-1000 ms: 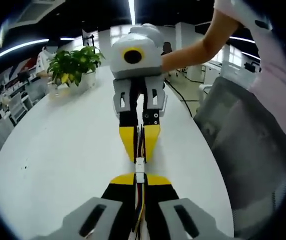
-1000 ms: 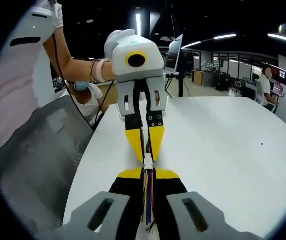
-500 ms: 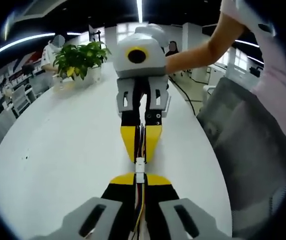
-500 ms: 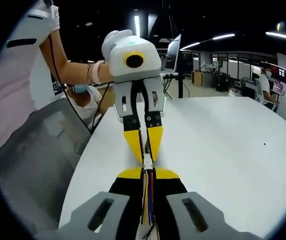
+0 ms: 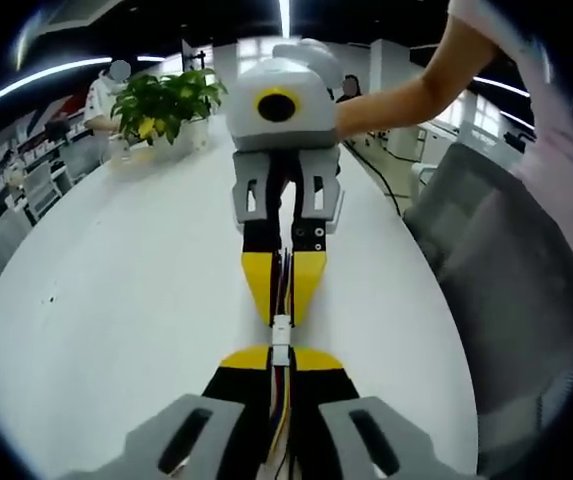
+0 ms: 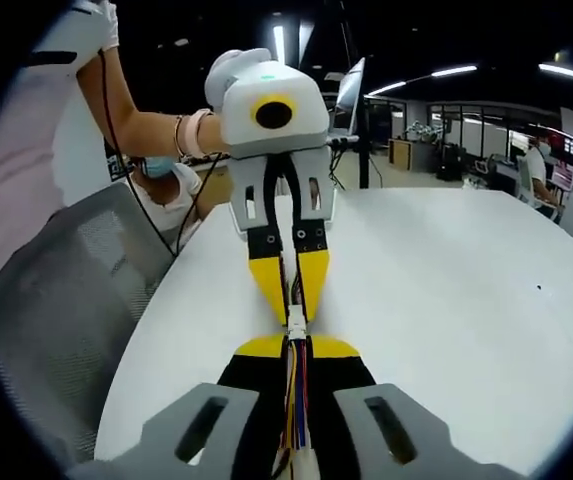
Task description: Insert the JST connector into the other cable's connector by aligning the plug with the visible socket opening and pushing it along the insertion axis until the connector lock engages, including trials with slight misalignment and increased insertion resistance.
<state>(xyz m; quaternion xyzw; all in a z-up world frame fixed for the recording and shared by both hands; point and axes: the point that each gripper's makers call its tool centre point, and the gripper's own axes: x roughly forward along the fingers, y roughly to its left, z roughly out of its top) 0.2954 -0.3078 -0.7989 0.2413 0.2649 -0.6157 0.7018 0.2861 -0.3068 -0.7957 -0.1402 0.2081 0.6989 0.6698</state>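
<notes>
Over a white table (image 5: 116, 300), two grippers face each other tip to tip. In the left gripper view, my left gripper (image 5: 281, 356) rises from the bottom, shut on a cable of coloured wires (image 5: 280, 415). My right gripper (image 5: 282, 318) comes down from above, shut on the other cable. The small white connectors (image 5: 281, 335) meet between the yellow tips with no visible gap. In the right gripper view, my right gripper (image 6: 296, 345) holds its wires (image 6: 296, 400) and the left gripper (image 6: 297, 312) stands opposite, the white connectors (image 6: 296, 322) between them. I cannot tell whether the lock has engaged.
A potted plant (image 5: 161, 105) stands at the table's far end. A grey mesh chair (image 5: 506, 280) sits by the table edge, also seen as the chair (image 6: 56, 290) on the left. A seated person (image 6: 166, 190) and a screen (image 6: 351, 95) are behind. Bare arms (image 5: 416, 90) hold the grippers.
Both views have shifted slightly with the hands. The grippers stay tip to tip and the connectors remain together between them.
</notes>
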